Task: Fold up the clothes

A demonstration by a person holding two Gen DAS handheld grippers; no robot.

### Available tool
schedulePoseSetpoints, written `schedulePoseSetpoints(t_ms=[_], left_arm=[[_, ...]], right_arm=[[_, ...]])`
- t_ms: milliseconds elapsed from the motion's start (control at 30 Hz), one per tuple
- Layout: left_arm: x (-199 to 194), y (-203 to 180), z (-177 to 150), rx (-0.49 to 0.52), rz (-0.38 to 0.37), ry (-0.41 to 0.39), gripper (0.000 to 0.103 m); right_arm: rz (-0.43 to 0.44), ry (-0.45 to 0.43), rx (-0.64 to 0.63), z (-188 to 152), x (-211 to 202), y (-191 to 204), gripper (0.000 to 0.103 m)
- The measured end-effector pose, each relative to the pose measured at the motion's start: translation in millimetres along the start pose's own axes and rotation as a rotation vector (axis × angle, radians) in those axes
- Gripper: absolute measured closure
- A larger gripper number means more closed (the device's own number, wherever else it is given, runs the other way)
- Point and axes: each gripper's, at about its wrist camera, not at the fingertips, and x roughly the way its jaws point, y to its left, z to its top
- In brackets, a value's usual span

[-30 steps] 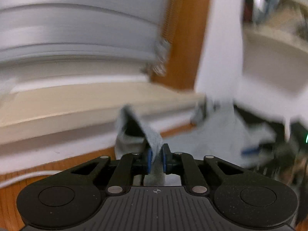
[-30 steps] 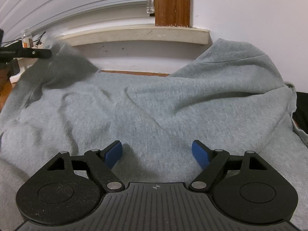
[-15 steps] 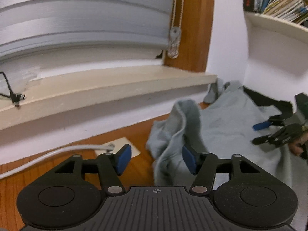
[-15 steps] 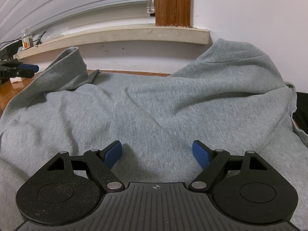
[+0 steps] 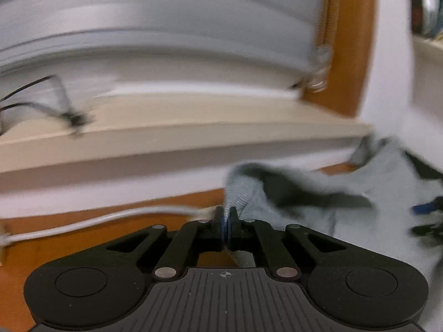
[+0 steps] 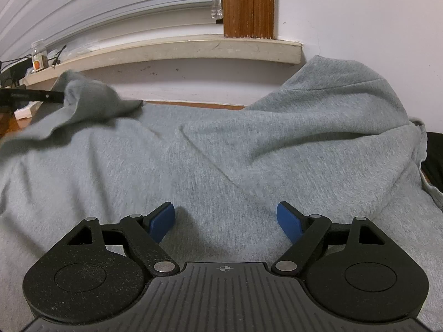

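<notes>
No words can be read anywhere. The small jar [image 6: 38, 56] on the window ledge [image 6: 171, 48] has an orange picture on its label, but it is too small to make out any letters.

The left tongs [image 5: 226, 228] are pinched tight on the ribbed edge of the gray shirt [image 5: 368, 193]. The cloth sticks up between the two blue pads and spreads off to the right over the brown table [image 5: 83, 238]. This picture is blurry. A white cord [image 5: 91, 222] lies on the table to the left of the tongs. A beige ledge [image 5: 177, 130] and white blinds [image 5: 166, 33] are behind.

The right tongs [image 6: 225, 220] are wide apart and hold nothing. Their blue pads [image 6: 163, 221] sit low over the gray shirt [image 6: 221, 152], which fills almost the whole view in front of them and under them. I cannot tell if the pads touch the cloth. Far to the left, the other tongs [image 6: 30, 96] hold up a corner of the shirt in a little peak. On the right, the shirt is bunched up against the white wall [image 6: 360, 13]. A brown wood frame [image 6: 247, 4] stands above the ledge
</notes>
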Motion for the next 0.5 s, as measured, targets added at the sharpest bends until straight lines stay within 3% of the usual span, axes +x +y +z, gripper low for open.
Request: schedulePoseSetpoints(t_ms=[100, 133, 233, 267, 433, 500], left_arm=[[5.4, 0.0, -7.8, 0.036, 0.003, 0.063, 0.092], [4.0, -0.4, -9.6, 0.043, 0.009, 0.061, 0.084], [-7.4, -5.1, -9.9, 0.048, 0.031, 0.005, 0.047], [-10.7, -8.3, -9.0, 0.047, 0.023, -0.009, 0.039], [-22.3, -26.9, -8.5, -0.007, -0.067, -0.028, 0.037], [-20.1, -35.0, -12.6, -0.052, -0.119, -0.015, 0.044]], right_arm=[[0.001, 0.000, 0.000, -0.3, -0.5, 0.2, 0.023], [0.001, 0.000, 0.000, -0.4, -0.6, 0.3, 0.023], [0.001, 0.000, -0.001, -0.6, -1.1, 0.5, 0.022], [0.002, 0.000, -0.001, -0.7, -1.2, 0.6, 0.022], [0.002, 0.001, -0.001, -0.7, -1.6, 0.8, 0.022], [0.002, 0.001, -0.001, -0.3, -1.4, 0.6, 0.022]])
